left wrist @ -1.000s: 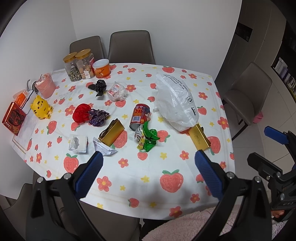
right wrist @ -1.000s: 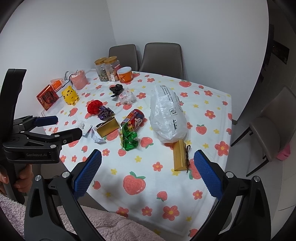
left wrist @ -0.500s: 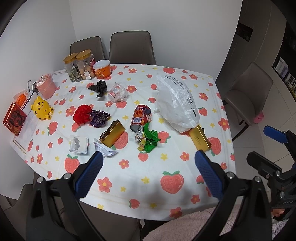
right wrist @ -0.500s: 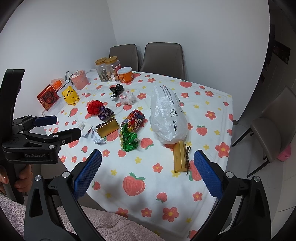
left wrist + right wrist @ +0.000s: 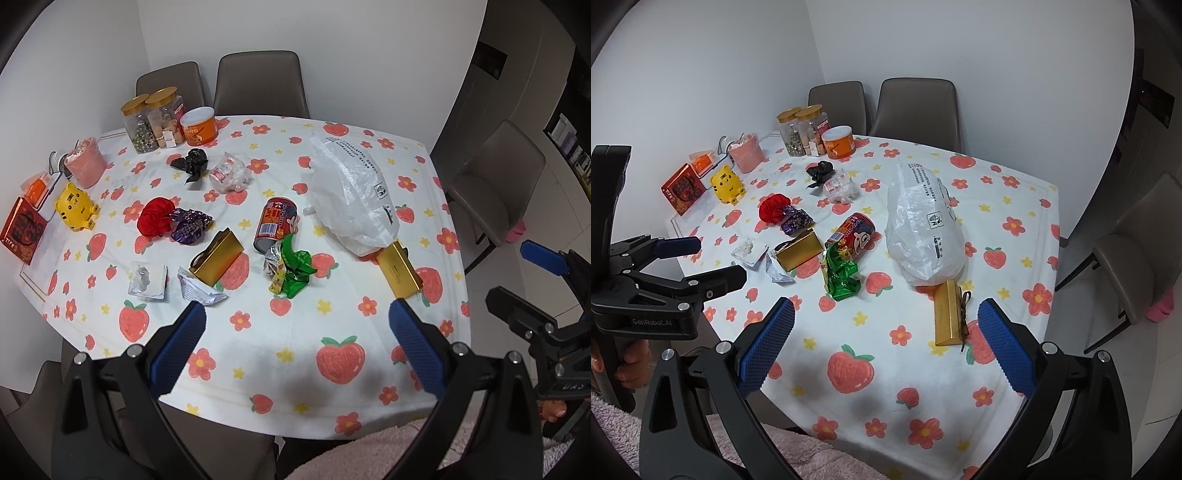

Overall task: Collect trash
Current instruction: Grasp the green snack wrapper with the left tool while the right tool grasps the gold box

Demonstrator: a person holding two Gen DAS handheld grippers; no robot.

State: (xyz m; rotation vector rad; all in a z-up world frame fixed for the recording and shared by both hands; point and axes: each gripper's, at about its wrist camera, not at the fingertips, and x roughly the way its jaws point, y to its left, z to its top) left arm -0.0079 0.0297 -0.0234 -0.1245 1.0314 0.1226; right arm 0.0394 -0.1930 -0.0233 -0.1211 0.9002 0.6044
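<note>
While both tools hover off the near table edge, the left gripper and right gripper stand with jaws wide apart, holding nothing. Trash lies mid-table: green wrapper, toppled red can just beyond it, white plastic bag to the right. Recommended: take the green wrapper first, descend squarely over its crumpled bulk, avoid nudging the can into a roll.
</note>
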